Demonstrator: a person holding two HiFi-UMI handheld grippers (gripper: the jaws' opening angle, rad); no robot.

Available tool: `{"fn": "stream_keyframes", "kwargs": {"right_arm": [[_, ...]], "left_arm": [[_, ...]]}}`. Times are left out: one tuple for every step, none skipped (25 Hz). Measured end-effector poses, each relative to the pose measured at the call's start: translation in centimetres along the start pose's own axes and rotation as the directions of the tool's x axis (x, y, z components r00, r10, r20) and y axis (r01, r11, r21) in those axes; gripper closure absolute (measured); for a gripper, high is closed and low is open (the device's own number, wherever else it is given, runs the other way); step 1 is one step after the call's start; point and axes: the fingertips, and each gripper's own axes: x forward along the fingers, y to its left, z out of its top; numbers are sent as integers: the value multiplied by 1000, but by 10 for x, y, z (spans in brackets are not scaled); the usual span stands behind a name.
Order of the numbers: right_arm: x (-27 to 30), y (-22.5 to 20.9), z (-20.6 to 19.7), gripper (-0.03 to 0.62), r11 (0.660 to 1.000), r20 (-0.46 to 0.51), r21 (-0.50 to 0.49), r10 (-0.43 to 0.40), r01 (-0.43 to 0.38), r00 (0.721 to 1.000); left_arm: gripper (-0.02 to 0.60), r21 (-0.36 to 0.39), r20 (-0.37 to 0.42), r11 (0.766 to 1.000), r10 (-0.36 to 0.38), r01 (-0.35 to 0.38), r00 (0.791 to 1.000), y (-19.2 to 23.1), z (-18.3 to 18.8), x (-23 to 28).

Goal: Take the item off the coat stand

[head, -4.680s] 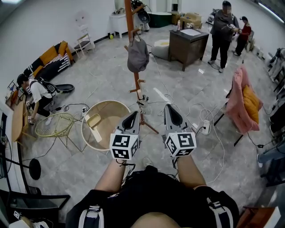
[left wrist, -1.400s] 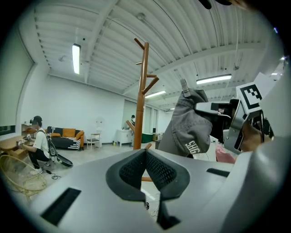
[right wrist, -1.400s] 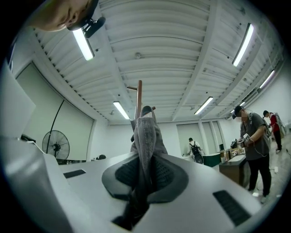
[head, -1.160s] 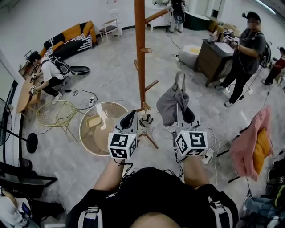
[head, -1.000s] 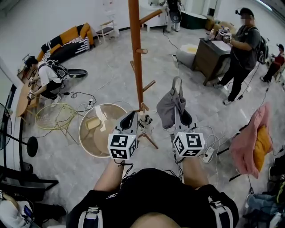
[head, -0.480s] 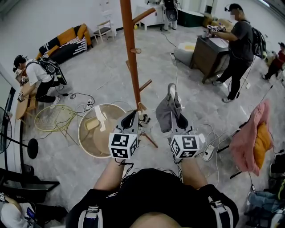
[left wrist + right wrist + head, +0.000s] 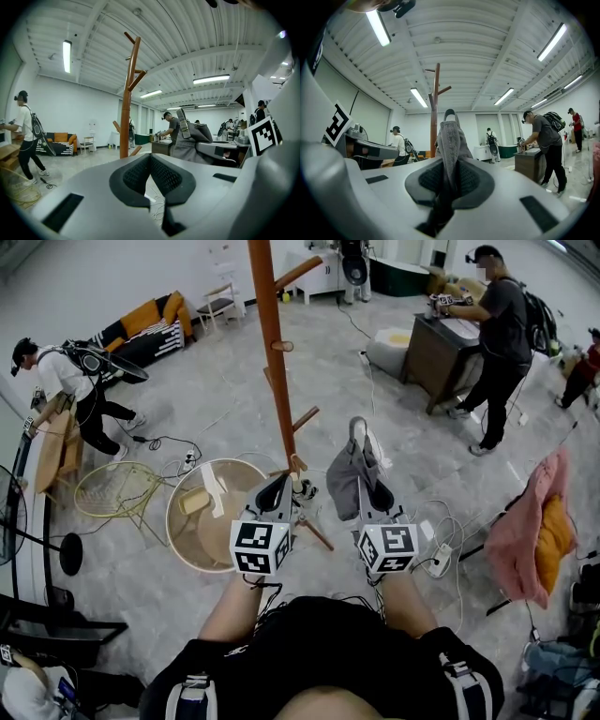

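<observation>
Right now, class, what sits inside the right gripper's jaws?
A fold of the grey bag, pinched by the right gripper, with its strap loop sticking up above. The fabric covers the jaws' inner faces, so those cannot be seen.

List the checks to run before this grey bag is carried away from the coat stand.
1. Right gripper shut on the grey fabric bag: ok.
2. Bag clear of the tall wooden coat stand and its pegs: ok, they are apart.
3. Left gripper shut with nothing in it: ok.
4. Floor free of snags: not ok, a white power strip and its cables lie to the right.
5. Bag's contents secure: cannot tell.
</observation>
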Motion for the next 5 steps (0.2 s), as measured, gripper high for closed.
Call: {"fn": "stream_keyframes", "kwargs": {"right_arm": [[-1,1,0,551,1000,0,0,1,-1,1000],[-2,2,1,551,1000,0,-1,1,-1,1000],[-2,2,2,551,1000,1,-1,2,-2,1000],[-2,3,3,551,1000,2,-1,2,-2,1000],[-3,4,4,551,1000,3,0,2,-2,1000]], "left_arm": [[566,0,-1,1000,0,0,1000,-1,0,-1],[566,1,-1,1000,0,0,1000,-1,1,-2],[566,2,-1,1000,-1,1,1000,-2,1,-3],[566,2,-1,1000,-1,1,1000,-2,2,-4],[566,3,-1,1000,-2,2,1000,-2,2,-4]]}}
